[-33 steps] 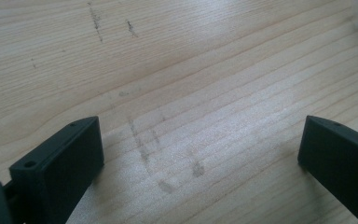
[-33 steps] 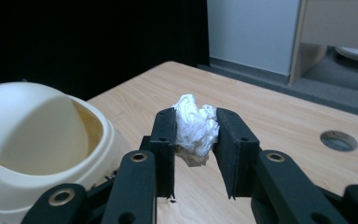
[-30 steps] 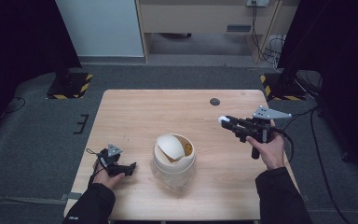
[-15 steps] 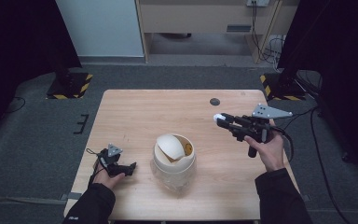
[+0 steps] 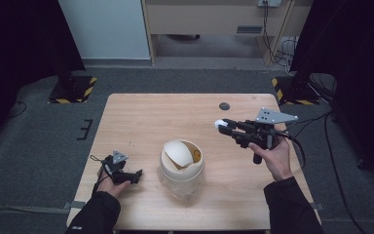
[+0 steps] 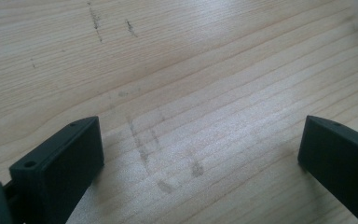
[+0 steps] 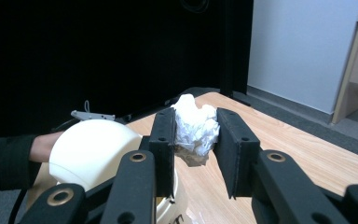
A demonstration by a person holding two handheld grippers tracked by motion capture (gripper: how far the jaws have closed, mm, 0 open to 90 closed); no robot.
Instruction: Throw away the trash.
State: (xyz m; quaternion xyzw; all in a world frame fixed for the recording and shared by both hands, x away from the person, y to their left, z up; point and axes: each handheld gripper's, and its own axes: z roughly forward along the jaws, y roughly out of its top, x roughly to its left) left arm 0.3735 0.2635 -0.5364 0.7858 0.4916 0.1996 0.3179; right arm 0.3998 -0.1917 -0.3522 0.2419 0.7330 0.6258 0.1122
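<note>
A crumpled white paper wad (image 7: pixel 196 128) is pinched between the black jaws of my right gripper (image 7: pixel 195 140), held in the air and pointing left toward the bin. From above, the right gripper (image 5: pixel 222 124) carries the wad (image 5: pixel 219 124) over the table's right half. A cream tabletop bin (image 5: pixel 181 163) with a tilted swing lid (image 5: pixel 176 154) stands at the middle front; its domed lid (image 7: pixel 91 151) looms below the right jaws. My left gripper (image 5: pixel 137 174) rests near the front left edge, jaws (image 6: pixel 200 154) wide apart over bare wood with nothing between them.
The wooden table (image 5: pixel 160 117) has a small dark round spot (image 5: pixel 224 106) near its far right. Grey floor surrounds it, with yellow-black marked stand feet (image 5: pixel 70 90) at the back left and back right, and cables at the right.
My right gripper has moved left and slightly up with the paper wad, closer to the bin. The left hand has stayed put.
</note>
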